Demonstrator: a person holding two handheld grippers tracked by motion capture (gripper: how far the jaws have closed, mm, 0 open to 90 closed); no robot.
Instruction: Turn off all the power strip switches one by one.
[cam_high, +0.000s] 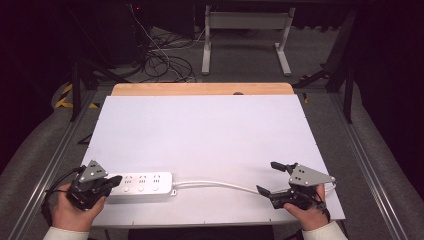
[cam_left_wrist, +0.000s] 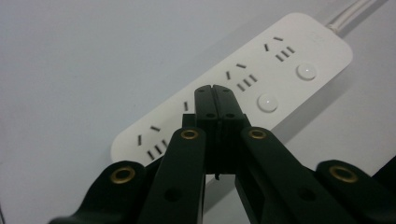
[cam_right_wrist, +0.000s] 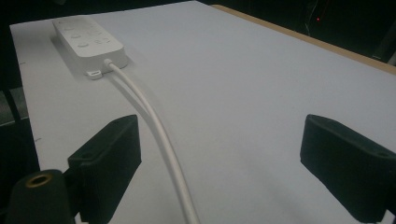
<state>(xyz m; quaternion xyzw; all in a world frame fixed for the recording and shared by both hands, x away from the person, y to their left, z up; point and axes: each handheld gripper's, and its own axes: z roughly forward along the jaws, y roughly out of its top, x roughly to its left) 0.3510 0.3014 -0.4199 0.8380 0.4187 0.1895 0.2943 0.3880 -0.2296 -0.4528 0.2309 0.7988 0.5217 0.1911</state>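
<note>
White sheeting covers the surface (cam_high: 210, 135), with a wooden edge strip (cam_high: 200, 89) exposed at 12 o'clock and dark floor with loose cables (cam_high: 160, 60) and a white frame (cam_high: 245, 35) beyond it.

A white power strip (cam_high: 142, 184) lies flat at roughly 7 o'clock on the surface, long axis running left to right. Its top face carries three socket groups and round buttons (cam_left_wrist: 267, 102). A white cord (cam_high: 215, 185) exits its right end and runs along the sheet toward 4 o'clock.

Left tool (cam_high: 114, 181): jaws fully closed, tips pressed together with nothing between them. In the left gripper view the tips sit over the strip's top face between two socket groups; whether they contact the plastic cannot be confirmed from this angle. The left hand (cam_high: 70, 212) holds the tool at 7 o'clock.

Right tool (cam_high: 270, 177): jaws spread wide, nothing gripped. In the right gripper view the cord (cam_right_wrist: 159, 135) passes between the jaws, closer to the left-side one. The right hand (cam_high: 310, 215) holds this tool at 4 o'clock, well apart from the strip.
</note>
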